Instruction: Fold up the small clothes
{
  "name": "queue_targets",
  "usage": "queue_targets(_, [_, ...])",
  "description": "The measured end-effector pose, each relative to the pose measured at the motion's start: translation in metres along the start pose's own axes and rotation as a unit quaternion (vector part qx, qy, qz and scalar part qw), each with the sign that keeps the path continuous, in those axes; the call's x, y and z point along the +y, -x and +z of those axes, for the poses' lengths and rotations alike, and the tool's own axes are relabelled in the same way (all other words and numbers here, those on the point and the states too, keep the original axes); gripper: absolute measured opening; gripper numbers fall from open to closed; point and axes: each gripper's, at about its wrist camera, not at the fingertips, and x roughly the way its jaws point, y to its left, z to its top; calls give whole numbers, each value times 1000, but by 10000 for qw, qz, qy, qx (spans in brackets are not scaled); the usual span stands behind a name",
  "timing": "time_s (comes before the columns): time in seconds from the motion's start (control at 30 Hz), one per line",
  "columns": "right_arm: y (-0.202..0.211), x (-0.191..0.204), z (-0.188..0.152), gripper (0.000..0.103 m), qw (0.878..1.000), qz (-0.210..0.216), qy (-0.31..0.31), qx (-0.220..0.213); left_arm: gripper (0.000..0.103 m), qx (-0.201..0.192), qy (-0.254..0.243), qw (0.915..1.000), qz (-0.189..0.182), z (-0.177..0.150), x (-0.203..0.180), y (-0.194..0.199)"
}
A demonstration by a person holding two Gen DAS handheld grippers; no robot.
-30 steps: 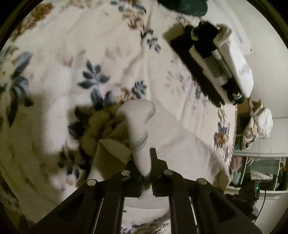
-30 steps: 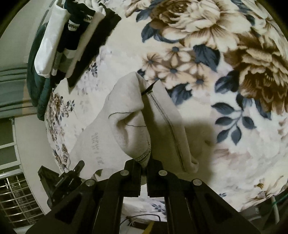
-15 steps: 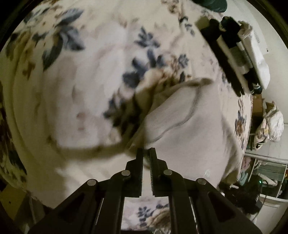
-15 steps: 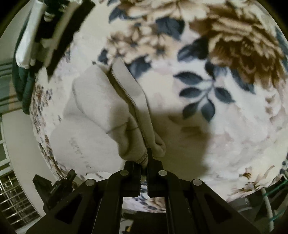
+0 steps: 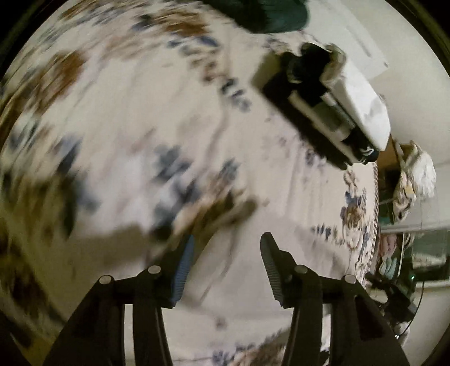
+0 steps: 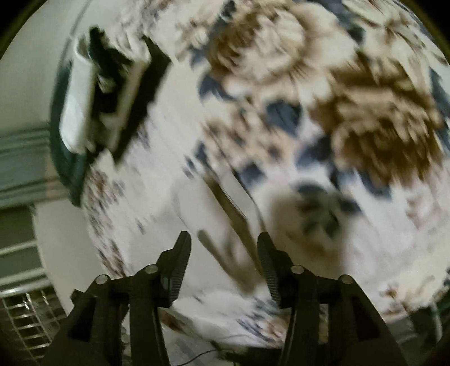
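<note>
Both views are motion-blurred. The small pale beige garment [image 6: 213, 225] lies on the floral bedspread [image 6: 351, 118] just ahead of my right gripper [image 6: 224, 242], its dark seam running between the open fingers. My right gripper is open and holds nothing. In the left wrist view the same garment [image 5: 253, 233] is a pale smear in front of my left gripper [image 5: 227, 243], which is also open and empty, above the bedspread [image 5: 126, 118].
A row of folded black and white clothes [image 5: 332, 101] lies at the bed's far side; it also shows in the right wrist view [image 6: 107, 93]. A dark green cloth [image 5: 261, 14] lies beyond it. A shelf with clutter [image 5: 407, 247] stands past the bed's right edge.
Both grippers have opened and let go of the beige garment, which now lies on the bedspread. Both hands are pulling back fast, so the views blur.
</note>
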Motion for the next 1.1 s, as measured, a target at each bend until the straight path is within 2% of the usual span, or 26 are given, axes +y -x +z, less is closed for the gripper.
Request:
queue_targets(0.07, [-10, 11, 15, 53, 9999, 58, 41, -72, 48, 230, -280, 9993, 131, 18, -16, -29])
queue_targets(0.13, [-31, 22, 28, 53, 9998, 77, 127, 93, 45, 502, -643, 9961, 325, 25, -29, -62])
queue_targets(0.2, [-48, 31, 32, 50, 9995, -19, 217, 228, 11, 591, -963, 9926, 435, 23, -36, -80])
queue_targets(0.23, [-57, 36, 33, 30, 9990, -49, 370, 261, 3, 663, -1043, 9908, 552, 22, -37, -86])
queue_targets(0.27, [-63, 41, 33, 20, 9983, -210, 499, 225, 3, 682, -1073, 9900, 610, 21, -34, -91])
queue_targets(0.3, [-66, 42, 31, 14, 9975, -357, 593, 165, 3, 662, -1072, 9902, 611, 21, -32, -92])
queue_targets(0.4, [-69, 34, 33, 10, 9966, -617, 541, -94, 3, 677, -902, 9915, 641, 23, -14, -98])
queue_targets(0.5, [-77, 9, 42, 9, 9972, -732, 100, -135, 4, 805, -869, 9912, 589, 24, -5, -108])
queue_targets(0.6, [-85, 2, 43, 10, 9968, -797, 56, -37, 7, 866, -937, 9902, 560, 25, -7, -107])
queue_targets(0.67, [-85, 4, 43, 17, 9970, -780, 3, 22, 10, 903, -924, 9899, 583, 26, -10, -99])
queue_targets(0.7, [-80, 5, 43, 27, 9974, -713, -27, 39, 11, 857, -936, 9901, 595, 27, -14, -93])
queue_targets(0.73, [-75, 6, 42, 38, 9980, -625, -58, 45, 16, 762, -978, 9904, 618, 25, -17, -84])
queue_targets(0.8, [-57, 9, 36, 49, 9989, -473, -57, -25, 22, 614, -1052, 9907, 603, 18, -23, -66])
queue_targets(0.87, [-41, 13, 28, 50, 9985, -527, 79, -111, 32, 529, -1057, 9907, 670, 4, -30, -46])
queue_targets(0.97, [-31, 17, 7, 51, 9973, -676, 274, -19, 35, 368, -1061, 9898, 880, -21, -37, -25])
queue_targets(1.07, [-33, 15, -15, 51, 9959, -800, 382, 189, 35, 304, -1085, 9850, 1309, -47, -41, -19])
queue_targets(1.1, [-31, 10, -18, 51, 9956, -823, 385, 243, 35, 337, -1055, 9848, 1339, -53, -42, -21])
